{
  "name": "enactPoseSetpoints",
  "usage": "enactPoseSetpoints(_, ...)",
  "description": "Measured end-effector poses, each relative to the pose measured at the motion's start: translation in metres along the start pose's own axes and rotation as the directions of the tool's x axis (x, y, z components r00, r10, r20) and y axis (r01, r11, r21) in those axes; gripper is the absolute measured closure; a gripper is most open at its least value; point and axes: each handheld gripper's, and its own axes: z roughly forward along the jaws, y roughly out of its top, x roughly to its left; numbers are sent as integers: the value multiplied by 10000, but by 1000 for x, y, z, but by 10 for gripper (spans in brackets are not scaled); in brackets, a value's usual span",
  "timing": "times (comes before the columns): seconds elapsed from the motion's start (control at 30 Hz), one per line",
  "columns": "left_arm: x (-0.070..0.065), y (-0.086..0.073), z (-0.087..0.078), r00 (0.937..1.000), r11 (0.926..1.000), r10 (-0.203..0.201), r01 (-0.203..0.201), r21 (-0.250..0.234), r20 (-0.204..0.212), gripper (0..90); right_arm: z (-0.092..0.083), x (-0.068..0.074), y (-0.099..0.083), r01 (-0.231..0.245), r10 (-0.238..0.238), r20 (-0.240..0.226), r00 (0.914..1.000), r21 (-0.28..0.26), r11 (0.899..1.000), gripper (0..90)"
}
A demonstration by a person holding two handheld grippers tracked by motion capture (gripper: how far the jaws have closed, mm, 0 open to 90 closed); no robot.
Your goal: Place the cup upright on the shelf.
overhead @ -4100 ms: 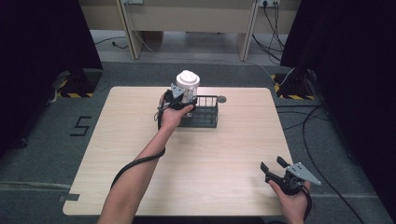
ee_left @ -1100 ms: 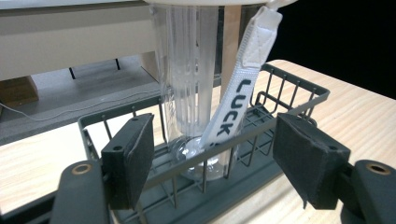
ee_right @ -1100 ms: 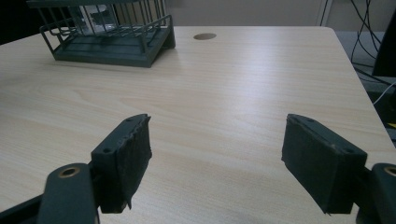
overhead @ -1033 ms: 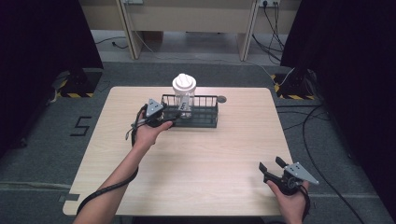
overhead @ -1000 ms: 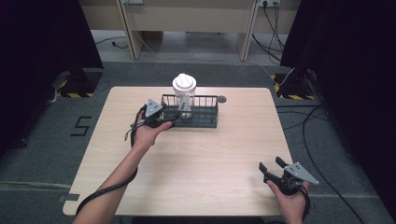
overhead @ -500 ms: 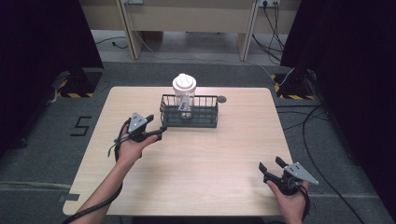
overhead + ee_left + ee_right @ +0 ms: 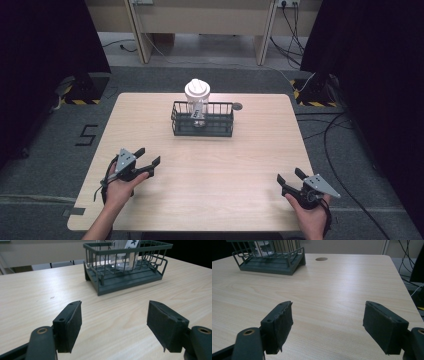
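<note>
The right gripper (image 7: 328, 326) hovers low over the wooden table (image 7: 342, 287) with its two black jaws wide apart and nothing between them. Far off at the upper left stands a dark wire basket (image 7: 272, 258) (a clear container sits inside), and a small round hole (image 7: 321, 259) lies beyond it.

We see cup (image 7: 197, 100): clear plastic, white domed lid, printed label on side, upright in left end of rack (image 7: 226, 131). We note rack: dark wire basket, rectangular, solid base, at table's far middle, long side toward us. Cup top stands above rack rim.
</note>
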Motion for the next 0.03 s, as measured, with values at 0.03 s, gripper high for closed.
enactPoseSetpoints(0.03,1,0,-2,10000,10000,-16,16,-40,-15,277,0,0,0,-3,3,2,10000,9,10000,241)
